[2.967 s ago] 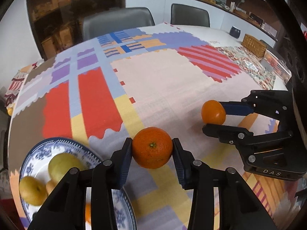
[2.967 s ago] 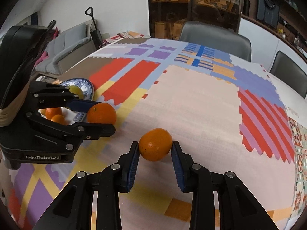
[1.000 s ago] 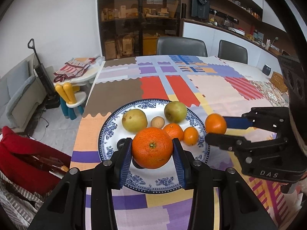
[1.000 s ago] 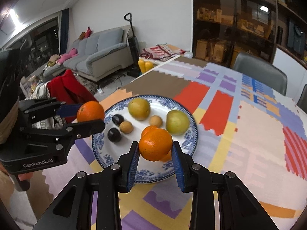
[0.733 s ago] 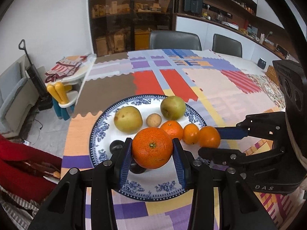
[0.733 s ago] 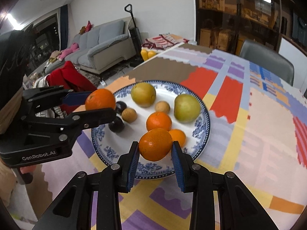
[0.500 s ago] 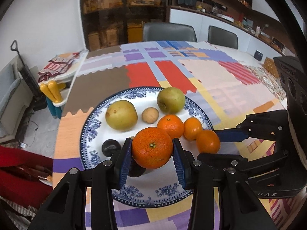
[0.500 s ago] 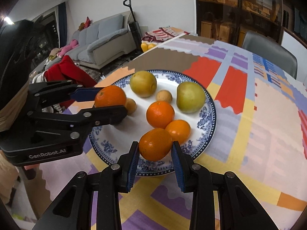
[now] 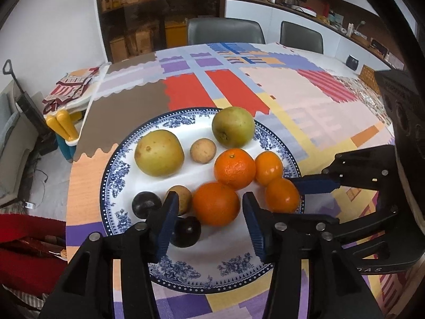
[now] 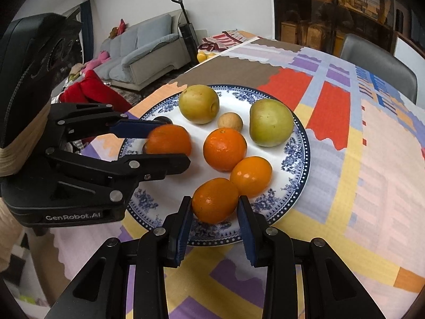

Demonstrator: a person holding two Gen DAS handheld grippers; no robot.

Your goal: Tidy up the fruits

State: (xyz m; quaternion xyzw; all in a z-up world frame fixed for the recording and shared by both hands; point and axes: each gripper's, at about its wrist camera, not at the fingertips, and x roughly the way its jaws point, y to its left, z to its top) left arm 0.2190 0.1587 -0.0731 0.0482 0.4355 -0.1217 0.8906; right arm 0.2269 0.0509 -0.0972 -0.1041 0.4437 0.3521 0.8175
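Observation:
A blue-and-white plate (image 9: 117, 175) (image 10: 297, 146) sits near the corner of the patchwork tablecloth. It holds two yellow-green fruits, small brown fruits, dark plums and several oranges. My left gripper (image 9: 209, 199) (image 10: 167, 146) is low over the plate and its jaws are opening. A large orange (image 9: 215, 203) (image 10: 170, 139) rests on the plate between them with a gap on each side. My right gripper (image 10: 215, 204) (image 9: 281, 198) is shut on a smaller orange (image 10: 215, 199) (image 9: 283, 195) at the plate's near right rim, beside two other oranges.
The table's edge runs just left of the plate, with a low side table and striped cloth (image 9: 69, 90) beyond it. Grey chairs (image 9: 225, 30) stand at the far side. A wicker basket (image 9: 369, 78) sits far right. Both grippers crowd the plate's near half.
Both grippers came down over the plate. The left jaws have opened off the large orange, which now lies on the plate. The right gripper still clamps its orange.

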